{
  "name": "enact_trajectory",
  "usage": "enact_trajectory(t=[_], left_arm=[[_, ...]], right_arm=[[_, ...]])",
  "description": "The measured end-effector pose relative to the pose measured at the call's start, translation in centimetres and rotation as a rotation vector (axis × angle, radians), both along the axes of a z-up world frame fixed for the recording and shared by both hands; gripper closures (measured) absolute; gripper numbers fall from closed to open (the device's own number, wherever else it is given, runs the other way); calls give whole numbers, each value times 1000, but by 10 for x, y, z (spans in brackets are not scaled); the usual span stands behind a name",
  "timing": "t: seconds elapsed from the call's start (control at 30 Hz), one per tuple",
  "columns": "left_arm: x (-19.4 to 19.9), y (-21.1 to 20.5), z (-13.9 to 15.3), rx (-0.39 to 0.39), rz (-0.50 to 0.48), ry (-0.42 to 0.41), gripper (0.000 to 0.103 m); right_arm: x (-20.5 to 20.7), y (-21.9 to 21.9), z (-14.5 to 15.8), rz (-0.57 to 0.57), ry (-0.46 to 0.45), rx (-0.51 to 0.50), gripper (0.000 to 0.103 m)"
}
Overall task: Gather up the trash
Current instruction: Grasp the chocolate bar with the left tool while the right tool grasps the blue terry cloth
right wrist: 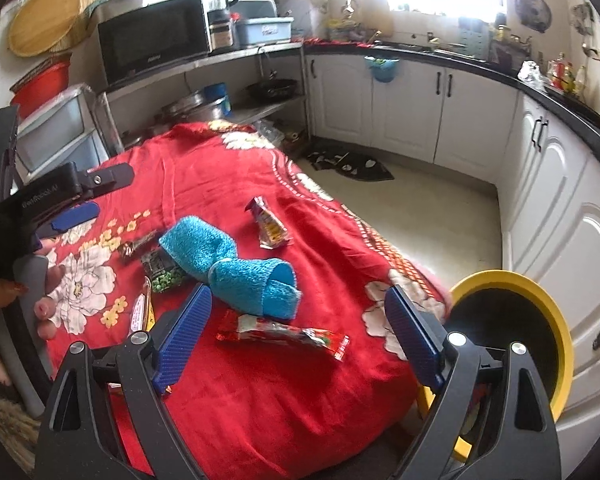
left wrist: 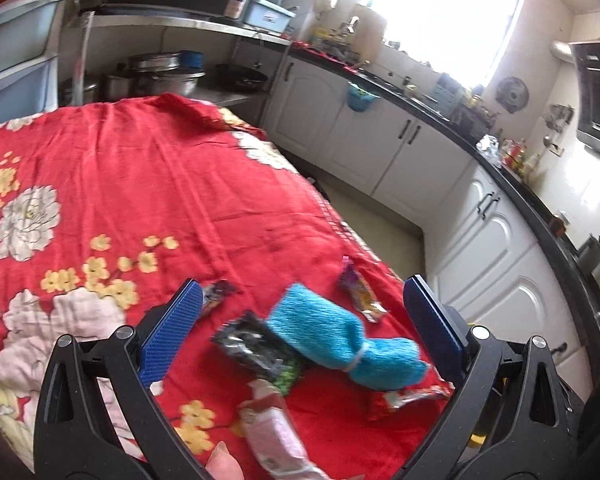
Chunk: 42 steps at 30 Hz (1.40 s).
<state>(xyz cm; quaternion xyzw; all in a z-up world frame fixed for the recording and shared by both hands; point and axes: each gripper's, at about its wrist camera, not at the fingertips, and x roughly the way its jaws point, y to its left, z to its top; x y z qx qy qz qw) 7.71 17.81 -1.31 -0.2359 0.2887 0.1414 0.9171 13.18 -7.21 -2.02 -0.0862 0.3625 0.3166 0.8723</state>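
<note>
Several snack wrappers lie on a table under a red floral cloth [right wrist: 240,380]. A red wrapper [right wrist: 284,336] lies just ahead of my open right gripper [right wrist: 298,312]. A black pea packet [right wrist: 162,270], a brown wrapper [right wrist: 136,246], a yellow-purple wrapper [right wrist: 270,224] and a pink-white packet [left wrist: 274,432] lie around a rolled blue towel [right wrist: 228,264]. My left gripper [left wrist: 300,304] is open and empty above the towel [left wrist: 340,336]; it also shows in the right wrist view [right wrist: 74,216]. The pea packet [left wrist: 256,348] and the yellow-purple wrapper [left wrist: 362,294] show between its fingers.
A yellow-rimmed bin [right wrist: 512,344] stands beside the table at the right. White cabinets [right wrist: 412,108] under a black counter run along the back and right. A shelf with a microwave [right wrist: 156,36] and pots stands behind the table. A dark mat [right wrist: 348,164] lies on the floor.
</note>
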Motion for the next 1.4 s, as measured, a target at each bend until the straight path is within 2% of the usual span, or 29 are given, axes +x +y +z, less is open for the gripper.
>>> enact_trajectory(t=[0.3, 0.6, 0.8, 1.0, 1.27, 1.33, 1.4], left_arm=[[-10, 49, -28, -3, 99, 72, 11], [-2, 67, -60, 1, 79, 166, 11], [13, 68, -74, 16, 28, 222, 29], [25, 68, -82, 47, -23, 265, 39], [28, 63, -89, 120, -48, 308, 57], [27, 63, -89, 136, -46, 313, 66], [26, 64, -90, 135, -44, 312, 71]], right_arm=[[18, 37, -22, 66, 47, -48, 17], [32, 65, -40, 104, 66, -99, 17], [40, 79, -48, 125, 77, -123, 17], [46, 91, -57, 156, 92, -150, 18], [47, 98, -65, 201, 122, -157, 36], [47, 98, -65, 216, 139, -148, 49], [44, 100, -65, 244, 146, -144, 57]])
